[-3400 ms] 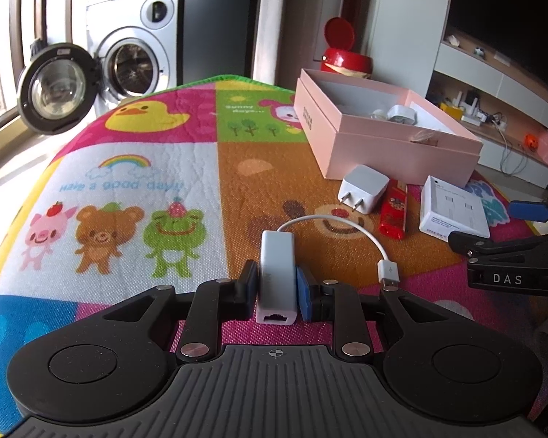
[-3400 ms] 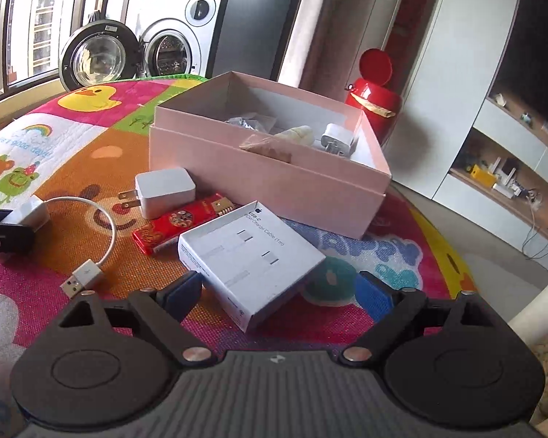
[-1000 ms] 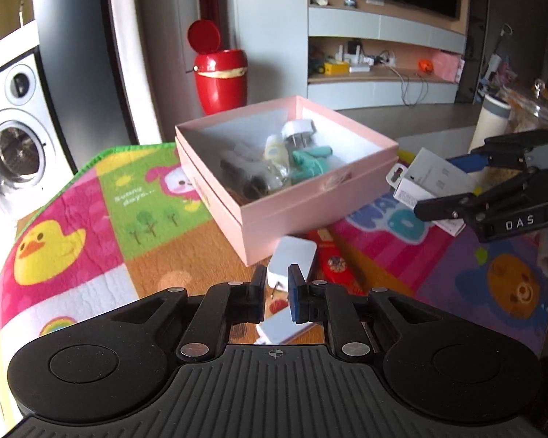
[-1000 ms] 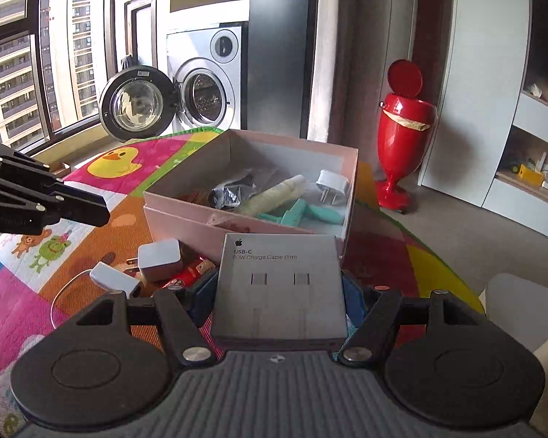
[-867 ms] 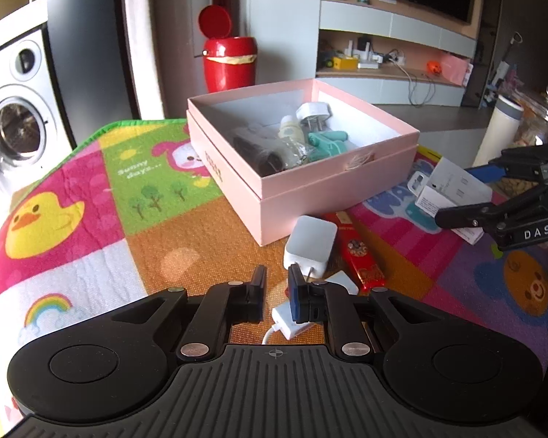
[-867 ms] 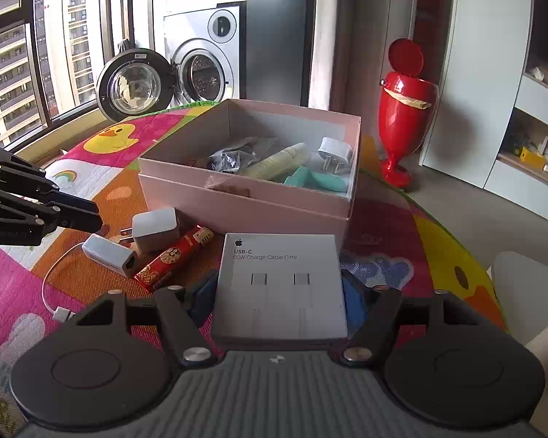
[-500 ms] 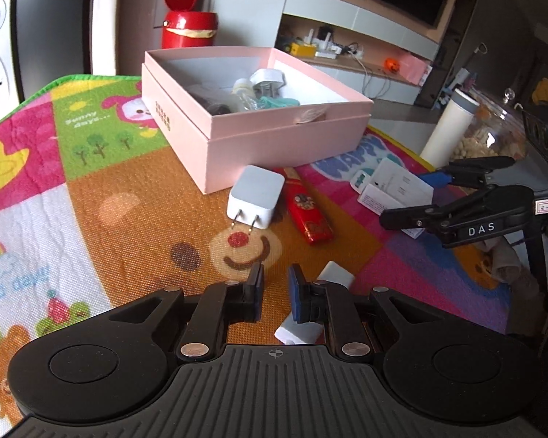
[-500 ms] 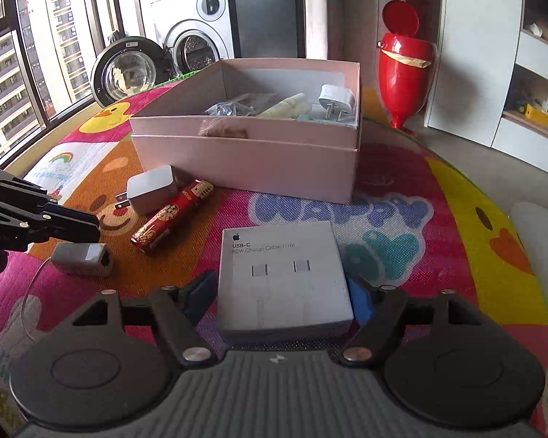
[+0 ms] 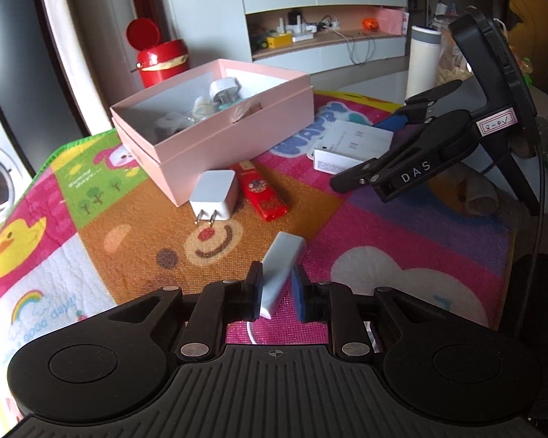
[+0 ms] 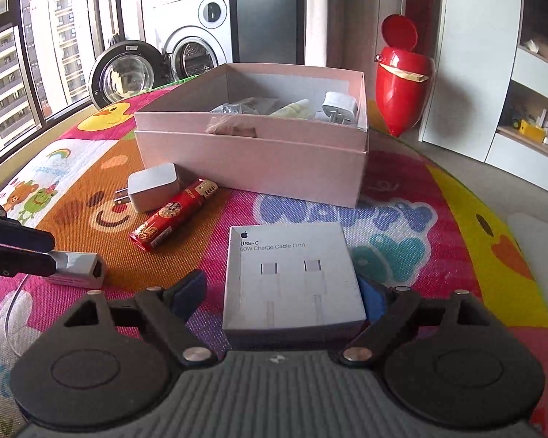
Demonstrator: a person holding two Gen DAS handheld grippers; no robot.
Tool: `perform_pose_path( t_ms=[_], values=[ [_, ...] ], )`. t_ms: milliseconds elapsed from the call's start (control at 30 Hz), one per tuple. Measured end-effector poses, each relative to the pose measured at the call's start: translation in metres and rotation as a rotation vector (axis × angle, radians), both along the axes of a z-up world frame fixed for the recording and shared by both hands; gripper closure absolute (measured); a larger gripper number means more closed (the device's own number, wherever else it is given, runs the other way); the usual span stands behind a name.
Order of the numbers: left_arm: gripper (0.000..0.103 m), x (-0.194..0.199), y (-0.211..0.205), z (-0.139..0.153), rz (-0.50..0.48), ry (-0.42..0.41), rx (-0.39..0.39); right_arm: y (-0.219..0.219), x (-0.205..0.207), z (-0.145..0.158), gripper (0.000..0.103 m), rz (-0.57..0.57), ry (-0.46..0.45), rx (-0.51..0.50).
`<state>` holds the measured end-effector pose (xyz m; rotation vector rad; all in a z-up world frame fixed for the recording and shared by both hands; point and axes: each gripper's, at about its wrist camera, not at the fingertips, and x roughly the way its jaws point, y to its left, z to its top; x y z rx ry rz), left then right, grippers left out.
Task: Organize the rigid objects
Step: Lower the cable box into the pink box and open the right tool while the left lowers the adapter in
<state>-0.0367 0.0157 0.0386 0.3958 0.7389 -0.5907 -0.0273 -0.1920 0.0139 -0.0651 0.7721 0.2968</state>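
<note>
While both jaws are opening, the stiff, light cable box (image 10: 292,273) is best gripped at its three-and-nine-o'clock edges by the wide right gripper (image 10: 281,292), the adapter (image 9: 279,273) sitting loosely within the narrow left gripper (image 9: 277,294).

Adapter (image 9: 279,272) cable mostly hidden beneath left tongs (image 9: 277,294); pink box (image 10: 252,153) contents partly hidden by wall.

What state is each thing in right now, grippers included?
Pink box: open, lidless, holding items.
Cable box: flat on the mat, between the right gripper's pads.
Right gripper: jaws opening, not gripping the cable box.
White adapter: tilted between the left gripper's pads.
Left gripper: jaws opening.
White charger: lying on the mat, prongs exposed.
Red lighter: lying flat.
Washing machine: door open.
Red bin: lid up.
</note>
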Motion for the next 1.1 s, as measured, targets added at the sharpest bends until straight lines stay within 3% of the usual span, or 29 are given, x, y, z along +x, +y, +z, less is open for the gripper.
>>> perform_pose_path(
  t_ms=[133,333,433,633,700,733,767,933,1033,1100],
  values=[
    [0.057,-0.002,-0.009,-0.003,-0.056,0.005,0.024,0.0,-0.001,0.0,0.016,-0.001,0.0,-0.001],
    [0.058,0.012,-0.004,-0.006,0.048,-0.004,0.015,0.0,0.0,0.0,0.016,-0.001,-0.001,-0.001],
    [0.06,0.021,-0.001,-0.012,0.085,0.05,0.013,0.0,0.0,-0.001,0.016,-0.001,0.0,-0.001],
    [0.063,0.03,0.011,-0.012,0.198,0.137,-0.108,0.001,-0.001,0.001,0.017,-0.001,-0.005,-0.017],
    [0.069,0.025,0.011,-0.013,0.207,0.111,-0.112,0.002,-0.002,0.002,0.02,-0.007,-0.023,-0.041],
    [0.075,0.021,0.009,-0.014,0.209,0.084,-0.099,0.002,-0.004,0.004,0.03,0.004,-0.032,-0.054],
    [0.078,0.016,0.007,-0.014,0.2,0.063,-0.088,0.002,-0.005,0.007,0.033,0.017,-0.03,-0.062],
    [0.078,0.0,-0.006,-0.013,0.147,-0.004,-0.046,0.004,-0.013,0.017,0.033,0.107,-0.012,-0.104],
    [0.078,0.004,-0.007,0.012,0.129,-0.059,-0.092,0.002,-0.016,0.041,0.034,0.136,-0.055,-0.079],
    [0.079,0.018,-0.005,0.047,0.149,-0.145,-0.13,-0.002,-0.011,0.072,0.034,0.124,-0.144,-0.066]
  ],
)
